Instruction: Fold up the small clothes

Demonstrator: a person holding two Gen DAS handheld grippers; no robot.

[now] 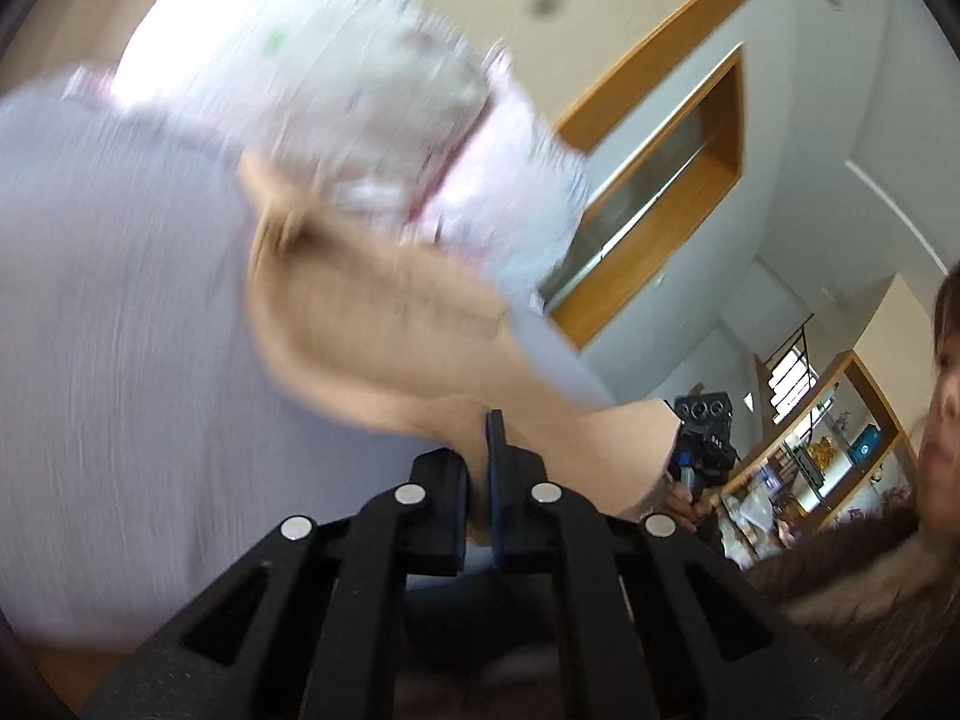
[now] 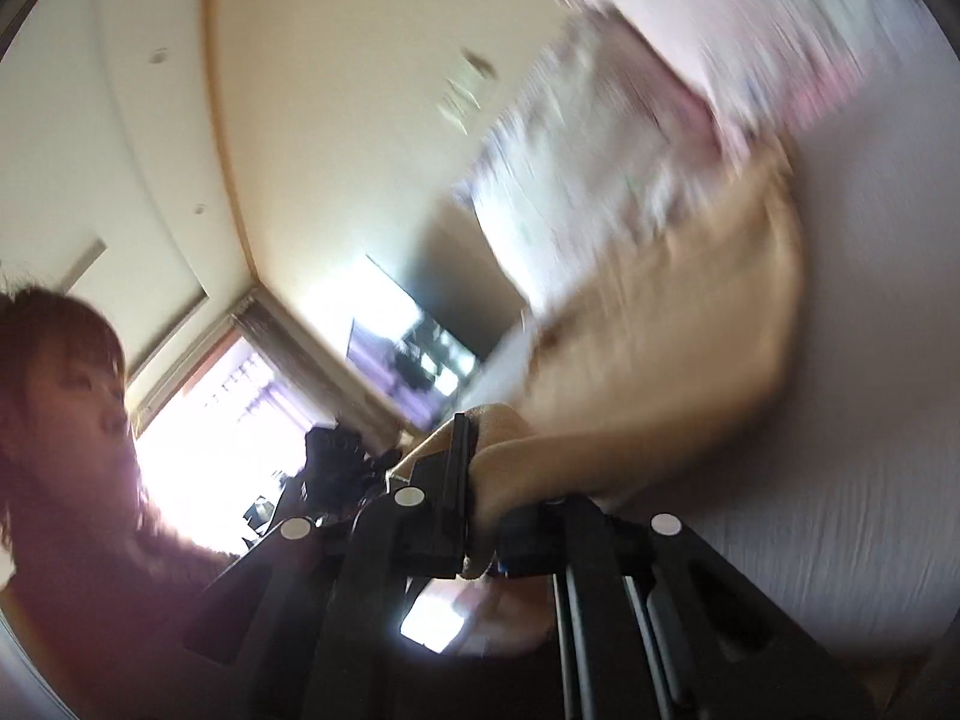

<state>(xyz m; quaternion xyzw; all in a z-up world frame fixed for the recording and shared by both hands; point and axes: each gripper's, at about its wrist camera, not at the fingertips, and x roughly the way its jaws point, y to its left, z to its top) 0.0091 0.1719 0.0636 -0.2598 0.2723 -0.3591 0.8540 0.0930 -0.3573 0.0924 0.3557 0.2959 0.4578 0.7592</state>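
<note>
Nearest to us in the left wrist view, our left hand-held gripper (image 1: 480, 468) has its jaws pressed together on an edge of a tan garment (image 1: 372, 324). In the right wrist view our right hand-held gripper (image 2: 474, 480) pinches another edge of the same tan garment (image 2: 678, 324) in the same way. The cloth stretches away from both grips, lifted and blurred, over a pale lavender sheet (image 1: 108, 312) that fills the left of the left view and the right of the right view.

Just beyond the tan cloth lies a heap of white and pink patterned clothes (image 1: 384, 120), also smeared by blur; we cannot tell whether it touches the tan piece.

To the right in the left view we see the other gripper's black body (image 1: 702, 438), with a hand around its handle, and a person in a dark fuzzy sleeve (image 1: 852, 576). Farther off stand wooden shelves (image 1: 822, 456) and a wood-framed opening (image 1: 654, 192) in the wall. In the right view a bright window (image 2: 222, 420) glares at far left.
</note>
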